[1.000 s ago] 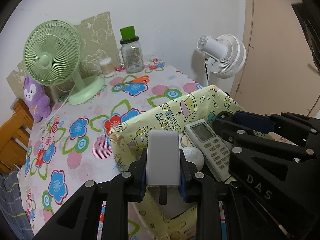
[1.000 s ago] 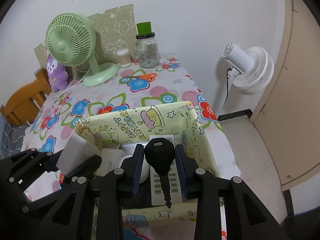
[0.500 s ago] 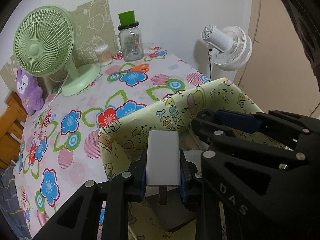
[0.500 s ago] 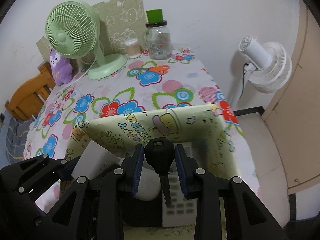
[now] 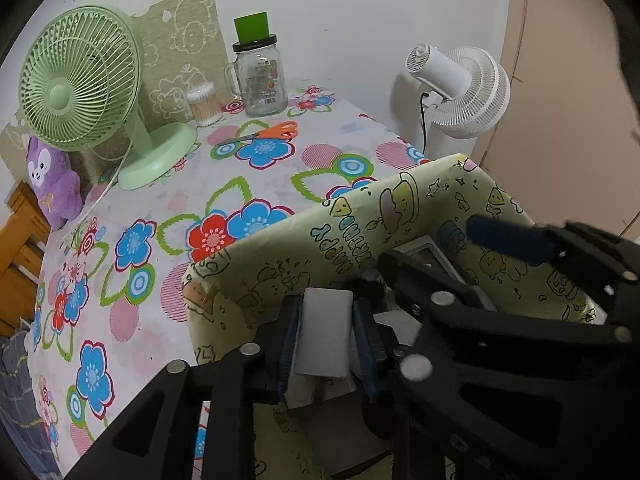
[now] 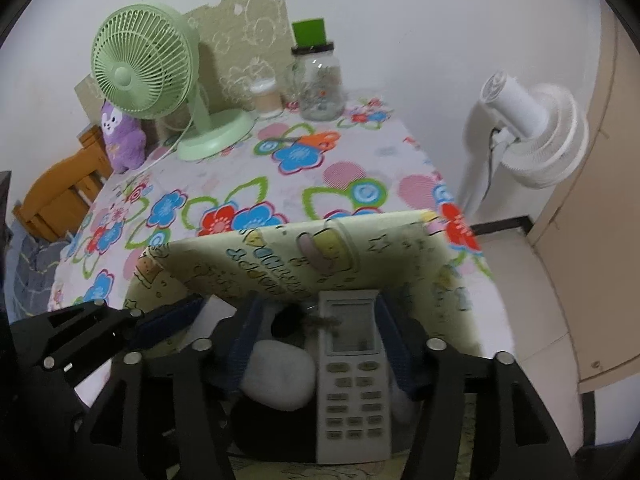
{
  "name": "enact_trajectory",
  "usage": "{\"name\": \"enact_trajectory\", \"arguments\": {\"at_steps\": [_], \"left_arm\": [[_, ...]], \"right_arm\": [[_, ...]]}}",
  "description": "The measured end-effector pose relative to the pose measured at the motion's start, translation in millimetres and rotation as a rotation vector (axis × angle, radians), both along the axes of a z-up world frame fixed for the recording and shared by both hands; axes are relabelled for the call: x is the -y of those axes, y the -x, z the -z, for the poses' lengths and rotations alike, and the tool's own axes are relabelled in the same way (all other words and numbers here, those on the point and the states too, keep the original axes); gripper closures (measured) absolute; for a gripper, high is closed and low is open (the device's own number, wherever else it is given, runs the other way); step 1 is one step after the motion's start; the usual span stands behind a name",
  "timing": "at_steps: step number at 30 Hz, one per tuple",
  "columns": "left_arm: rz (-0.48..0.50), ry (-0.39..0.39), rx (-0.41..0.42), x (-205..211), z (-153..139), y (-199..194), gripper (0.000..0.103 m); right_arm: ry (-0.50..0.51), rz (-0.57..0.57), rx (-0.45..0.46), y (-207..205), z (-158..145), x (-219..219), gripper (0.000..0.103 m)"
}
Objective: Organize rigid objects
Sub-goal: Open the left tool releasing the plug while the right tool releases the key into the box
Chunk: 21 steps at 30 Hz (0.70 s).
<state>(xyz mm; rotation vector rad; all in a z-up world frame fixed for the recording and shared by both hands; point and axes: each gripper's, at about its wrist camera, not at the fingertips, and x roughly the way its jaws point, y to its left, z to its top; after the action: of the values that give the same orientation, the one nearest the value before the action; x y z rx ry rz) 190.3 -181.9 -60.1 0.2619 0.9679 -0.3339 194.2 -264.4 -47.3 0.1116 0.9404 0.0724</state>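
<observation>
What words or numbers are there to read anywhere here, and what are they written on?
"HAPPY", upside down, on the yellow box; the word printed next to it is too warped to read.
Glass jar: the print on its label and lid is too small to read.
Remote: its buttons and screen are too blurred to read.
No other text shows.

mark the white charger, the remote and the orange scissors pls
white charger (image 5: 326, 330): left wrist view, middle of its front face.
remote (image 6: 352, 364): right wrist view, body just below the screen.
orange scissors (image 5: 280, 131): left wrist view, on the orange handles.
</observation>
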Motion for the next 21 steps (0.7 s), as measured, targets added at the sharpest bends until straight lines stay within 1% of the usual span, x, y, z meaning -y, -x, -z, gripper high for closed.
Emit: {"name": "enact_trajectory", "arguments": {"at_steps": [2,6,9,11,13,16,18,19,21], "left_arm": [[-0.003,-0.004,-0.008,-0.2,1.2,-1.5,0.067],[-0.012,-0.011,-0.015,-1.3,2.2,-2.4,0.061],[-0.003,-0.011,-0.015,-0.2,1.8,-1.1,0.051],[0.007,-0.016,-0.003,1.6,0.0,1.6,0.036],[0.006,-0.024,0.016,1.9,-2.9,4.9,0.027],[0.007,-0.019,0.020,0.2,-5.9,7.9,0.027],[0.002,-0.030,0.033,-0.2,-8.0,10.9,0.024],[-0.003,-0.036,0.040,-0.2,-9.4,12.5,0.020],[-0.009,-0.041,0.053,-1.2,-12.4,15.9,0.020]], "right_arm": [[0.018,0.005,0.009,2.3,-1.8,1.7,0.036],[0.008,0.015,-0.003,3.1,0.2,5.9,0.036],[-0.004,0.029,-0.009,5.5,0.6,8.4,0.036],[-0.006,0.037,-0.007,8.2,-0.4,9.8,0.036],[-0.008,0.046,-0.003,11.3,-1.5,11.3,0.036],[-0.019,0.062,-0.002,15.7,-2.9,14.1,0.036],[-0.026,0.068,-0.001,18.3,-4.1,14.4,0.036],[-0.029,0.070,0.000,19.9,-5.0,14.3,0.036],[-0.031,0.073,0.008,23.7,-7.7,13.7,0.035]]}}
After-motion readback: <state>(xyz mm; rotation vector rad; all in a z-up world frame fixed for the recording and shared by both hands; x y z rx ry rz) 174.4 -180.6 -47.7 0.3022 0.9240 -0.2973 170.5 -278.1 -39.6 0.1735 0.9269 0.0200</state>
